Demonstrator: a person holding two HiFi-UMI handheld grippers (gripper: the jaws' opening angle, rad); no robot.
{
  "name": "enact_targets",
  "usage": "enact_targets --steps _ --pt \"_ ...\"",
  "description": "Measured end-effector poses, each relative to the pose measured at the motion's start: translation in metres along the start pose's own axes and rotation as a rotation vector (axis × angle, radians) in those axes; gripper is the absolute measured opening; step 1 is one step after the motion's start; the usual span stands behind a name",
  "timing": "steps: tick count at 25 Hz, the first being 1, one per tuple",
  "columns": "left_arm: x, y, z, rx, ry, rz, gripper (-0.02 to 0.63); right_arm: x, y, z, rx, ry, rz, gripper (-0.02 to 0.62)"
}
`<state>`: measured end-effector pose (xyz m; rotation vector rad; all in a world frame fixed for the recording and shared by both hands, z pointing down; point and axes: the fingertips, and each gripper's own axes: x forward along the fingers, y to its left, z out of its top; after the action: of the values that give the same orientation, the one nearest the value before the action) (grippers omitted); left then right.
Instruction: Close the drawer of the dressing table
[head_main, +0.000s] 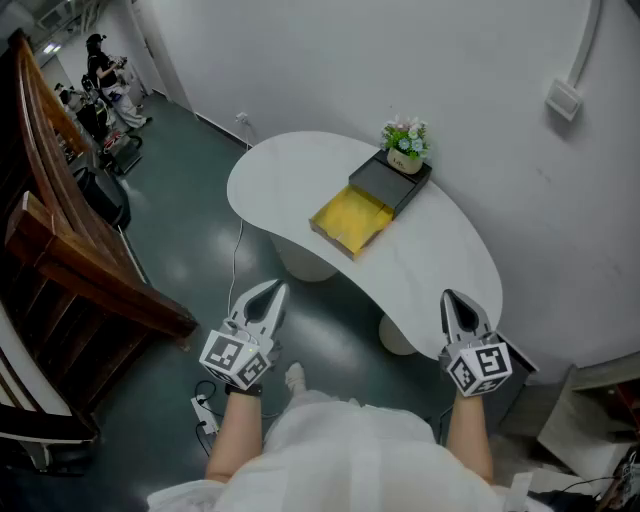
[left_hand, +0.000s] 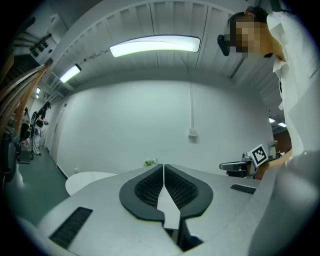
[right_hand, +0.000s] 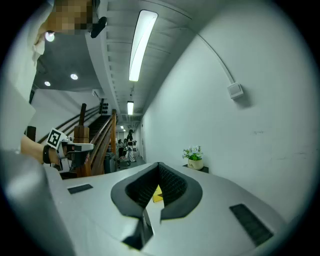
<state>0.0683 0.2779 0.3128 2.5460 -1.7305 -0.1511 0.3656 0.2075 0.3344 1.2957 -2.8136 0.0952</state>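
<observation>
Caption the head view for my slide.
Left gripper and right gripper, both shut, short of the white table; yellow drawer open.

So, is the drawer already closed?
No, in the head view the yellow drawer sticks out open from the dark box on the white table.

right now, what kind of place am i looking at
Probably an indoor hall used as a test space: a white dressing table with an open yellow drawer against a bare wall, a wooden staircase beside it, people farther back.
</observation>
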Motion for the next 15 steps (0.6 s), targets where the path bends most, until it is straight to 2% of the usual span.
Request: enact_targets --steps 15 --pt "-0.0058 -0.0072 0.0054 0.017 -0.006 -0.001 0.018 -0.0032 0.0025 0.0050 -0.029 -0.007 0.028 0.009"
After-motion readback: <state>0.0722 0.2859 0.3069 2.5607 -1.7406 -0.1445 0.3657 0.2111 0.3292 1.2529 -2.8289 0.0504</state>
